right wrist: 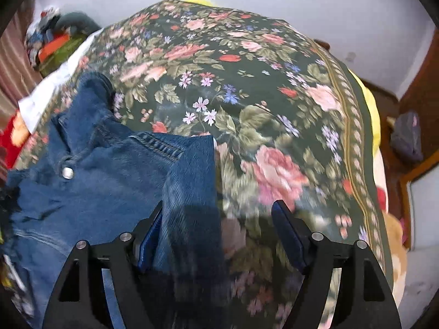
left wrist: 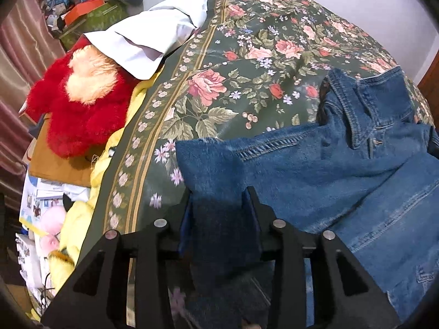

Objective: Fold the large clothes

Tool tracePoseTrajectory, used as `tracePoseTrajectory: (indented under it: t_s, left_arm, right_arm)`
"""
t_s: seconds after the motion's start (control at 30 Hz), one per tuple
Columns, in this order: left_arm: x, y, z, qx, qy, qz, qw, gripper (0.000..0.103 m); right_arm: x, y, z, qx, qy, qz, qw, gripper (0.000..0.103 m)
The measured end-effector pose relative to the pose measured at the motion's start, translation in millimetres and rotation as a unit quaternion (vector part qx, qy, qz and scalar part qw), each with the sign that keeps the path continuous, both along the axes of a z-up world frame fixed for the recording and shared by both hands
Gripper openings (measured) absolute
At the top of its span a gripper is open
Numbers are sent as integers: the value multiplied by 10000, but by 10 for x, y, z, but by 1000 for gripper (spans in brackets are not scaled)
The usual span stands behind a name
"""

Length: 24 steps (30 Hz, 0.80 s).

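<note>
A blue denim jacket (left wrist: 343,170) lies on a bed with a dark green floral bedspread (left wrist: 247,63), collar toward the far side. My left gripper (left wrist: 219,200) is shut on the jacket's left shoulder and sleeve fold, denim filling the gap between its fingers. In the right wrist view the jacket (right wrist: 109,170) lies at the left, with a silver button showing. My right gripper (right wrist: 216,213) is open, jaws wide apart; the jacket's right sleeve edge lies between them, against the left finger (right wrist: 151,233). The view is motion-blurred.
A red and cream plush toy (left wrist: 82,104), a white pillow (left wrist: 153,35), yellow cloth (left wrist: 79,219) and papers sit left of the bed. Boxes and clutter (left wrist: 87,11) pile at the far left. A wooden door (right wrist: 422,76) and grey bag (right wrist: 406,137) stand at the right.
</note>
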<state>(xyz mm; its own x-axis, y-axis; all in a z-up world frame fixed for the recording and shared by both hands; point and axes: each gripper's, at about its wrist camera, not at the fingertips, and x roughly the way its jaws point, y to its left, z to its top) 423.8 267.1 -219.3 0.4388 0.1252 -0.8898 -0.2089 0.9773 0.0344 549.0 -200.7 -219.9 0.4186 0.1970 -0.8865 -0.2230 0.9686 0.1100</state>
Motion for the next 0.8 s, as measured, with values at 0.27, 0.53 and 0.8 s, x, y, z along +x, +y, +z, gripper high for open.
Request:
tracePoseTrajectory:
  t_s: [0.27, 0.53, 0.8]
  left_arm:
    - [-389, -173, 609, -101, -605, -76, 9981, 36]
    - [-1074, -466, 1229, -90, -1351, -466, 9897, 67]
    - [-1843, -579, 1233, -72, -1459, -422, 9884, 83]
  right_arm:
    - [-620, -106, 681, 38, -351, 355, 9987, 75]
    - [-1462, -204, 1319, 39, -1049, 575, 9928, 95]
    - [-2208, -282, 1445, 104, -1207, 834, 9891, 101]
